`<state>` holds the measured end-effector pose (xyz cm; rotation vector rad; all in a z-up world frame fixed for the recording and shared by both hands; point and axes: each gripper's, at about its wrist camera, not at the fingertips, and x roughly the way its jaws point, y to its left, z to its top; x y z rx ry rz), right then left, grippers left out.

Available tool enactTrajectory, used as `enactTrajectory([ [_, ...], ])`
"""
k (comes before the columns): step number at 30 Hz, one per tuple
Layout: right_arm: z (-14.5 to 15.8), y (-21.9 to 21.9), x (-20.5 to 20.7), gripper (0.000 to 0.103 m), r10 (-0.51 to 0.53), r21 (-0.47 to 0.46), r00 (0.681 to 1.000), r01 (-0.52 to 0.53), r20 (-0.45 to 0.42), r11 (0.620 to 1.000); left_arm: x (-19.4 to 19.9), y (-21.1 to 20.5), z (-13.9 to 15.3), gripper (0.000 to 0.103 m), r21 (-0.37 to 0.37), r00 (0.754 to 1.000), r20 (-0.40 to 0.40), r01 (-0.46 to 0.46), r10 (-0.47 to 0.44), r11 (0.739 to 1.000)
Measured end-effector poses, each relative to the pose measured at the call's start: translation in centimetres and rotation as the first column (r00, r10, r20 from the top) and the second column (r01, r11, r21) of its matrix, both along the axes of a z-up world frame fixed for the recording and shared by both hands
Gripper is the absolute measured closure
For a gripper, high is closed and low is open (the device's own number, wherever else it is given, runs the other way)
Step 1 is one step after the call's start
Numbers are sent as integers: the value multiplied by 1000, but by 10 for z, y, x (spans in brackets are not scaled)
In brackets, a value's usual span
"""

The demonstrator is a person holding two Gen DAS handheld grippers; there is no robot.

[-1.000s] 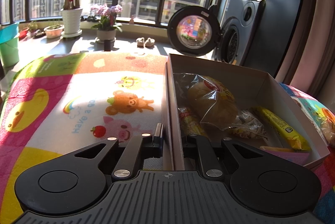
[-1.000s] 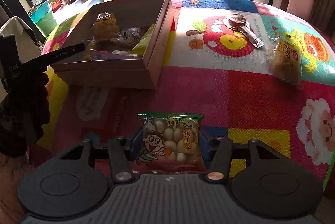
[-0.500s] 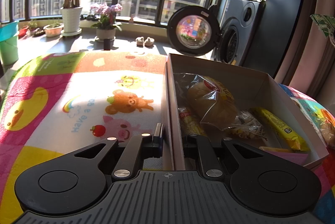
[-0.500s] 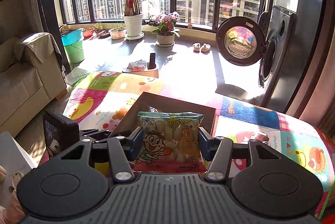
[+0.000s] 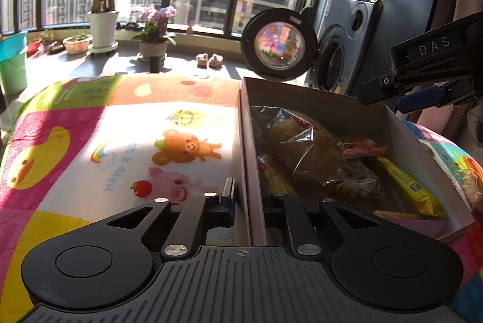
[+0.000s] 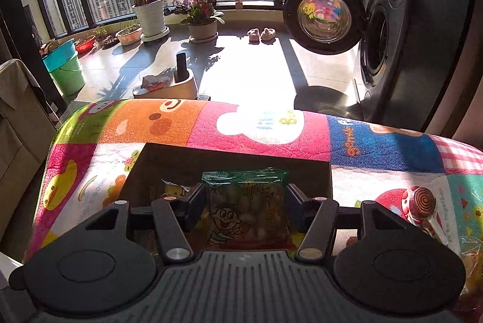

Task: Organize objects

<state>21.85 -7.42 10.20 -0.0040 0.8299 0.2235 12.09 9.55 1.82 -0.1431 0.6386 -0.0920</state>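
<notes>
A cardboard box (image 5: 317, 95) sits on the colourful mat and holds several snack packets, among them a bagged bun (image 5: 305, 148) and a yellow stick pack (image 5: 404, 184). My left gripper (image 5: 246, 202) is shut on the box's near left wall. My right gripper (image 6: 244, 202) is shut on a green snack bag (image 6: 246, 211) with a cartoon boy, held over the box (image 6: 235, 163). The right gripper's body also shows in the left wrist view (image 5: 428, 66), above the box's far right corner.
A lollipop (image 6: 424, 205) and a wrapped snack (image 6: 474, 262) lie on the mat right of the box. Another wrapped snack (image 5: 471, 187) lies beyond the box's right wall. A washing machine with its door open (image 6: 326, 18) stands behind, with plant pots by the window.
My right gripper carried the green snack bag from the mat's front edge up and over the box, and now tilts down above it. My left gripper kept its hold on the box wall.
</notes>
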Motion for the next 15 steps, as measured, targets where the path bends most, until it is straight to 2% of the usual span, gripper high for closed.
enactTrajectory([
  [3,6,-9,-9,39,9,-9,1000,-9,22,1000,0,0,0,89,-1,1000,0,0,0,1000],
  [4,9,-14,-12,34,12,-20,999,-12,32,1000,0,0,0,89,0,1000,0,0,0,1000],
  [6,14,-27,-18,27,5,-64,998,-1,57,998,0,-1,0,89,0,1000,0,0,0,1000],
  [8,17,-48,-22,25,-21,-110,997,30,78,993,0,0,0,89,0,1000,0,0,0,1000],
  [12,9,-102,-22,21,-133,-129,989,140,62,982,0,0,0,89,0,1000,0,-1,1,1000],
  [15,-8,-139,-14,21,-226,-142,974,228,27,963,0,0,0,89,0,1000,0,-1,1,1000],
])
